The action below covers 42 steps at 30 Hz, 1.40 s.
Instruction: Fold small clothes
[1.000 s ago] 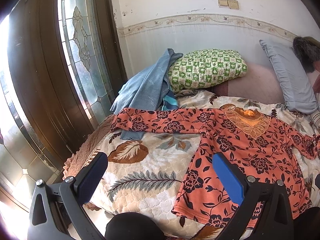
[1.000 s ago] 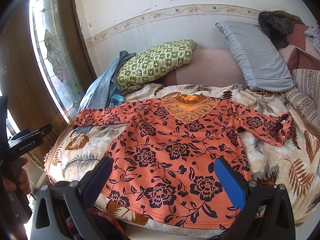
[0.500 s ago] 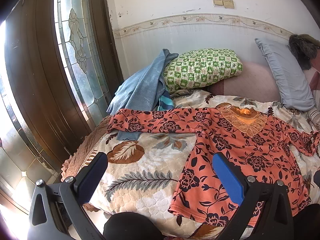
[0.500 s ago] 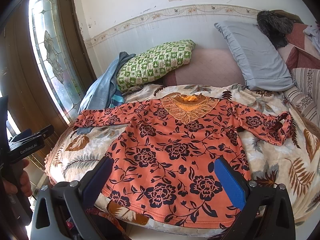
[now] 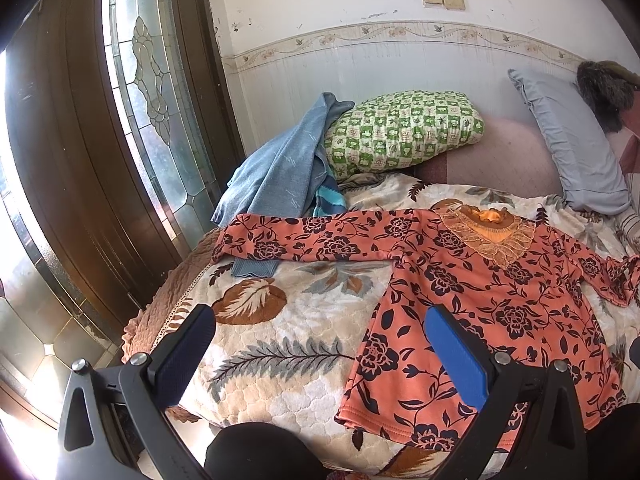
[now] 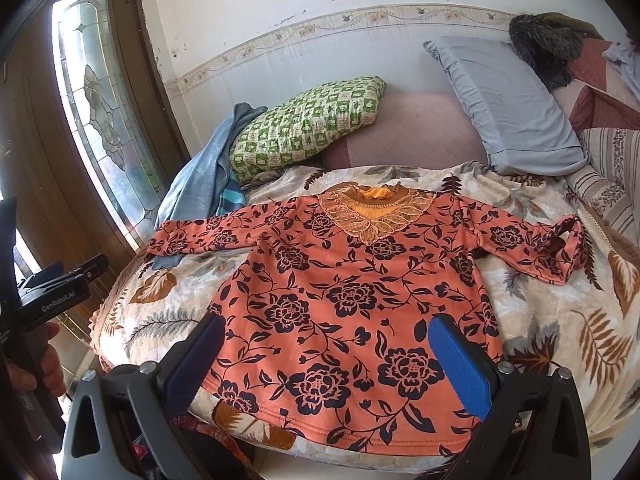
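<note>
An orange top with dark flowers (image 6: 352,292) lies spread flat on the bed, face up, lace collar (image 6: 376,216) toward the wall. Its left sleeve (image 5: 304,236) stretches out straight toward the door; its right sleeve (image 6: 548,244) is bent back on itself at the cuff. My left gripper (image 5: 320,344) hovers open in front of the bed's near left edge, short of the top's left hem. My right gripper (image 6: 326,354) is open above the near hem (image 6: 360,432), holding nothing. The left gripper's body (image 6: 52,292) and a hand show at the right view's left edge.
A blue garment (image 5: 280,168) is draped at the back left, partly under the left sleeve. A green checked pillow (image 5: 400,132) and a grey pillow (image 6: 508,104) lean at the wall. The leaf-patterned quilt (image 5: 280,320) covers the bed. A glazed wooden door (image 5: 120,120) stands close left.
Both grippers have pulled back slightly from the bed, the left one also drifting left. The top has not moved, and both stay open.
</note>
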Available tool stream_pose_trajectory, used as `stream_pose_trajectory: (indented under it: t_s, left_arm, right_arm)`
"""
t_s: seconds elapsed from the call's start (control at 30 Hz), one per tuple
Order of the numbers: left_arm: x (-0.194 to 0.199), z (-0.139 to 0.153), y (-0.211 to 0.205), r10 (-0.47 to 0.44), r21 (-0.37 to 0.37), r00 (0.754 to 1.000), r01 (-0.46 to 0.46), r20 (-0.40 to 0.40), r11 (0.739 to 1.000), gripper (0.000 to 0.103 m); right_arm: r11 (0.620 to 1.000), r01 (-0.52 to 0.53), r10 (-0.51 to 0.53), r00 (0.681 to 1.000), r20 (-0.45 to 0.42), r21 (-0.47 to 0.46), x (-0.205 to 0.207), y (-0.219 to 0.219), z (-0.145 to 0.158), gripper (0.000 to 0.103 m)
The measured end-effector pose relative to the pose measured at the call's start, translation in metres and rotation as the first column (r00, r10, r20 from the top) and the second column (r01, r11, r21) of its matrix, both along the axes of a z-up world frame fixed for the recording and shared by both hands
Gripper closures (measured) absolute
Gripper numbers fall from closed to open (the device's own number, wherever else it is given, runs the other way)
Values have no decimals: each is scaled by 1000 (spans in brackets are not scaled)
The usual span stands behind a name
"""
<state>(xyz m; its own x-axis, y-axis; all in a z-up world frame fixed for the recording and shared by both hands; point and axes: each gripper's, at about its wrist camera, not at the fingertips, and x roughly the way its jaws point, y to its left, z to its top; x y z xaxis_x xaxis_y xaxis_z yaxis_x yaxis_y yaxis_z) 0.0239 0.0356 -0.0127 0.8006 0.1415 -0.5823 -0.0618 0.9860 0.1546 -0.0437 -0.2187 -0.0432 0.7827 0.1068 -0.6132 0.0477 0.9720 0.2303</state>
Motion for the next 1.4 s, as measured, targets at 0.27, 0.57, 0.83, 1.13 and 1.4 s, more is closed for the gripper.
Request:
stream_pose_trajectory:
  t_s: [0.27, 0.57, 0.83, 1.13, 1.4]
  left_arm:
    - [1, -1, -2, -2, 4, 1000, 2, -2, 1000, 0]
    - [5, -5, -2, -3, 9, 1000, 3, -14, 1000, 0]
    - [12, -7, -6, -9, 17, 1000, 9, -13, 1000, 0]
    - [84, -13, -40, -101, -57, 995, 101, -9, 993, 0]
    - [206, -81, -102, -162, -161, 979, 141, -124, 977, 0]
  right_arm:
    - [999, 5, -5, 1000, -10, 32, 4, -6, -4, 0]
    - [999, 3, -2, 1000, -22, 38, 7, -6, -9, 0]
    - [999, 6, -4, 999, -38, 52, 13, -10, -17, 0]
    - [990, 127, -125, 991, -51, 56, 35, -68, -26, 0]
    - [868, 419, -398, 908, -132, 267, 66, -220, -54, 0]
